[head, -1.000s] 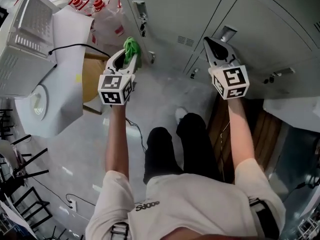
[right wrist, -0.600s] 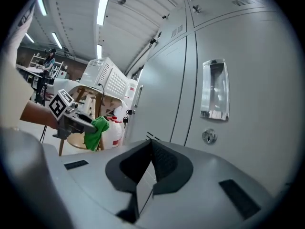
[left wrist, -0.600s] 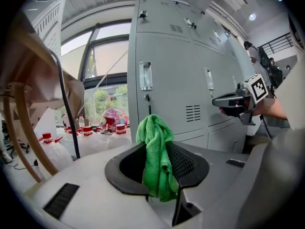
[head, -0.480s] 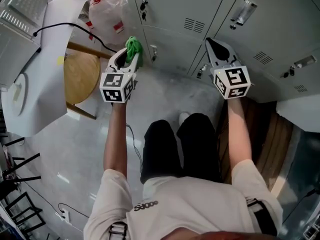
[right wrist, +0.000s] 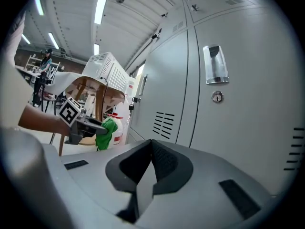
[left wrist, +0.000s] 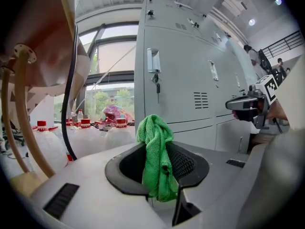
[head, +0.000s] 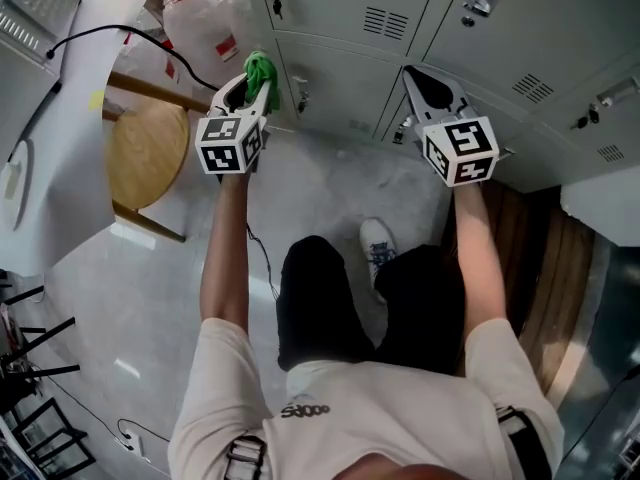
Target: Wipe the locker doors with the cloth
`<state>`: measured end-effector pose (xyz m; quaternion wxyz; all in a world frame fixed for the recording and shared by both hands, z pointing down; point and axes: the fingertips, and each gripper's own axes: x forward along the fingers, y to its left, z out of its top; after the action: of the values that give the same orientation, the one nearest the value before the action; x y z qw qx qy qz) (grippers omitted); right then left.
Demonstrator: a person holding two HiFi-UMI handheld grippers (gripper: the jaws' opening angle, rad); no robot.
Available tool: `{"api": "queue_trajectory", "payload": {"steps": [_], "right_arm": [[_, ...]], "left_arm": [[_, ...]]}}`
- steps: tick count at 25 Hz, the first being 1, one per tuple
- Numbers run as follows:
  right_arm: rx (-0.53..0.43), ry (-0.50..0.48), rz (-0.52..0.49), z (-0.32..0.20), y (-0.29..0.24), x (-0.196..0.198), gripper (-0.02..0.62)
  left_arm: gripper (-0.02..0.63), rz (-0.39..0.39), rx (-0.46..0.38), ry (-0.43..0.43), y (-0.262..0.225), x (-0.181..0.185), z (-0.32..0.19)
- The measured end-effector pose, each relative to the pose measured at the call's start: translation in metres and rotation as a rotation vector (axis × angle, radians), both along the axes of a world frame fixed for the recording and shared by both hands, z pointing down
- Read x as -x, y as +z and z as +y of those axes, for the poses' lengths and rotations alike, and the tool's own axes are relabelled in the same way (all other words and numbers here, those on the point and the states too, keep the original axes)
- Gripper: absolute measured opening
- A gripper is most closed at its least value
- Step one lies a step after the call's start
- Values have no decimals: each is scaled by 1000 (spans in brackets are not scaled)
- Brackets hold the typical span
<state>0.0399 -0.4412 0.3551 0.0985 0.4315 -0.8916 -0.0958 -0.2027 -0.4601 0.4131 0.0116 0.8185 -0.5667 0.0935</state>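
A: L gripper [head: 250, 80], what's it got?
B: Green cloth [left wrist: 157, 149]. Jaws are closed down on it. A bunch sticks up past the tips and a tail hangs out below.
A: R gripper [right wrist: 151, 162]?
B: Jaws pressed together, nothing btwn them.
A: Cloth vs the lockers [head: 345, 23]?
B: Head view makes it look right up by a lower door, next to a small handle [head: 301, 95]. L gripper view shows a clear gap, so the cloth isn't touching any door.
A: What else does only one view give?
B: Head view alone has both bare arms, dark trousers and a shoe [head: 378, 243] on the grey floor [head: 320, 183], w/ a round wooden stool [head: 145, 153] left of the L arm. L gripper view has a key [left wrist: 157, 86] hanging from a lock, and the R gripper out at the right edge. R gripper view has the L gripper w/ cloth off to its left, and close up a recessed handle [right wrist: 213, 63], a round lock [right wrist: 217, 96] and vent slots [right wrist: 164, 123].
A: Containers?
B: Every locker door in sight is shut, so no insides visible. Past the stool there's a clear plastic bag [head: 205, 18] w/ red print, contents unclear. In the R gripper view a white jug [right wrist: 117, 129] w/ a red cap sits behind the cloth. Can't tell what's in it.
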Motion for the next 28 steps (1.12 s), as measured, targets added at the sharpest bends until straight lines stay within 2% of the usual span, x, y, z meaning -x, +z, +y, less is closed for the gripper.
{"api": "queue_trajectory", "payload": {"steps": [3,9,14,19,24,28], "right_arm": [[39,21,4,-3,10,-8,6],[51,56,-7,-3,17,-15,6],[71,113,-1,-4,23,-25,6],[84,145,-1,3,30,-40,6],[100,160,24,14,41,-48,6],[90,193,25,18,38,-61,6]], "left_arm": [[129,42,4,-1,8,-2,-19],[129,56,26,-44,28,6,-62],[127,-64,-10,-99,39,10,-91],[123,4,7,-85,40,-1,-100],[121,-50,18,18,39,-42,-91],[122,-16,9,45,38,-78,-83]]}}
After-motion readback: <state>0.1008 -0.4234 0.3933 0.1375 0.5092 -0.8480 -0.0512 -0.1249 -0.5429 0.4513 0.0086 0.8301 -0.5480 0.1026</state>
